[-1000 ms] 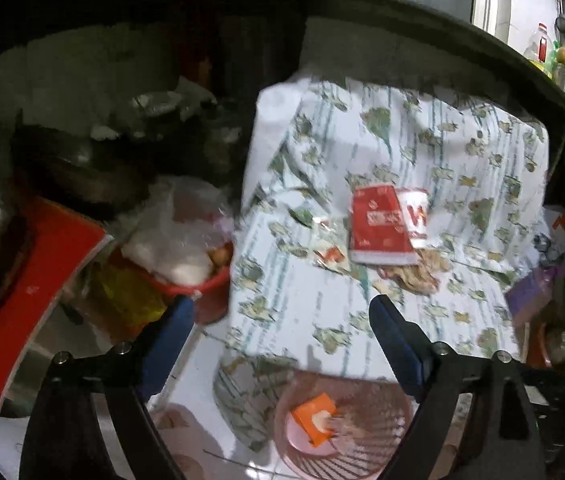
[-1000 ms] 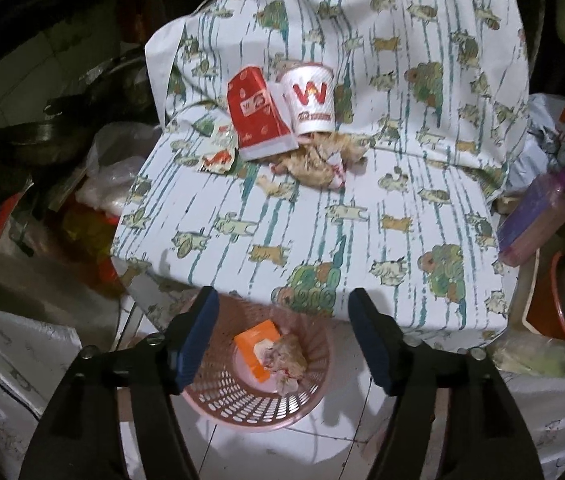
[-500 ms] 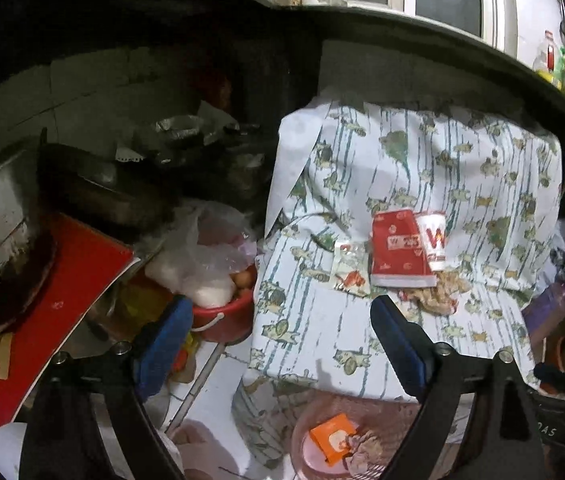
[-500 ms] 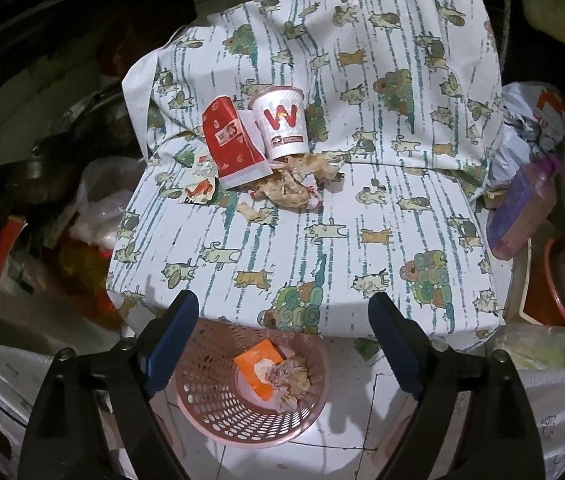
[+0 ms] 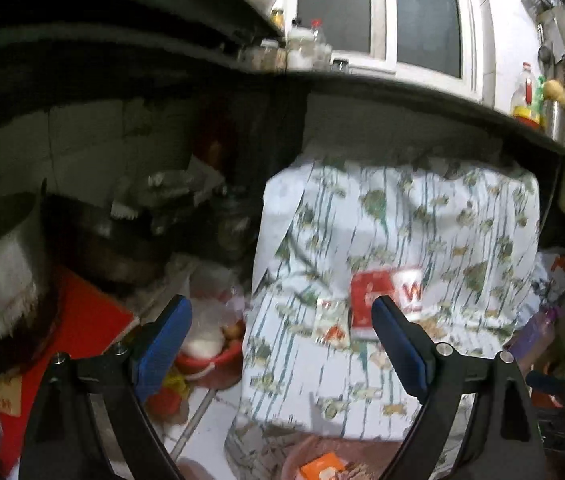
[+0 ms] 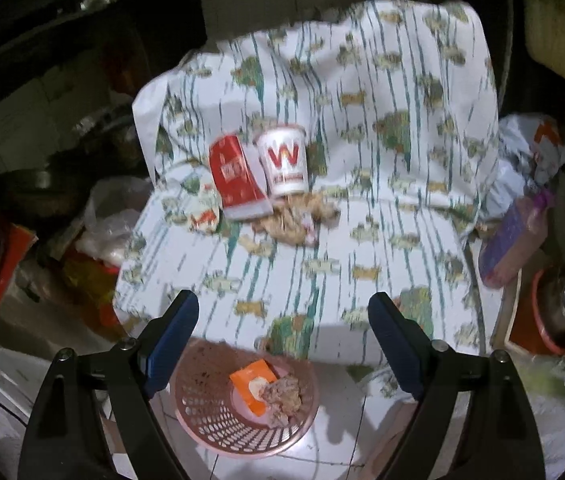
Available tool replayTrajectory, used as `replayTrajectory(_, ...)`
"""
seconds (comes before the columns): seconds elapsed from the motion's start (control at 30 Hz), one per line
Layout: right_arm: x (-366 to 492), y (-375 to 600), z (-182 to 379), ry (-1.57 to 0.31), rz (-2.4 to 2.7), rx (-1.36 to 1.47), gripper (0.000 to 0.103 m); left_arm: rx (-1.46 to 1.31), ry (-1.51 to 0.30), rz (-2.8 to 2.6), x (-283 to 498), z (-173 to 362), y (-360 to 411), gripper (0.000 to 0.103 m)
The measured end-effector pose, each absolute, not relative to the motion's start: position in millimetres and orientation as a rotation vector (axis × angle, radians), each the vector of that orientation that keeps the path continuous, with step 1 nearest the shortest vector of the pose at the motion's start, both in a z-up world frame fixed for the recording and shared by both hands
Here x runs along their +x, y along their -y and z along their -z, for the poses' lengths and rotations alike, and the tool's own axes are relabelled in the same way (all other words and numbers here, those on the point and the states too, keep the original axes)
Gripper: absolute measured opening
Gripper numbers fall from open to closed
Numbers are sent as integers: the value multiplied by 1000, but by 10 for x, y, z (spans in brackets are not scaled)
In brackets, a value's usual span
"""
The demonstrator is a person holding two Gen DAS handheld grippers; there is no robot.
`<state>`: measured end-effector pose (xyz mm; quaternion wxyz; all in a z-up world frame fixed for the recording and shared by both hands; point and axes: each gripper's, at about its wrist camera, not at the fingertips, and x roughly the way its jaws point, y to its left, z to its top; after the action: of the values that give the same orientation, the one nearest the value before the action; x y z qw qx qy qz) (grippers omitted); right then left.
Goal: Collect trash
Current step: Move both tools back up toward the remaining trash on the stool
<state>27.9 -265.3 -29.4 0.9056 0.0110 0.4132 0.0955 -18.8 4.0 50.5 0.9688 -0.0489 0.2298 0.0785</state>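
My right gripper [image 6: 280,340] hung with its jaws wide and empty, and my left gripper [image 5: 280,342] stood just as wide, holding nothing. Just past them, on the floor, sat the pink basket [image 6: 206,412] with an orange wrapper [image 6: 250,376] and crumpled paper [image 6: 284,398] inside. Beyond, on the patterned cloth [image 6: 362,240], lay a red carton [image 6: 236,178], a white cup [image 6: 286,160] touching it, and brown scraps [image 6: 294,220].
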Motion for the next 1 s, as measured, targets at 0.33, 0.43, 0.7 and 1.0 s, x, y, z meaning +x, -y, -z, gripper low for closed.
replayTrajectory(0.33, 739, 2805, -643, -691, -208, -14, 86, 9, -306, -174, 80, -1334, -1, 103)
replayTrajectory(0.43, 869, 2851, -897, -603, -184, -3, 86, -15, -281, -154, 204, -1481, -39, 103)
replayTrajectory(0.7, 1261, 2977, -1038, -458, -142, 79, 100, 65, -379, -149, 650, -1289, -101, 103)
replayTrajectory(1.0, 1854, 3101, -372, -636, -66, 91, 100, -26, -511, -112, 1180, -825, -102, 103)
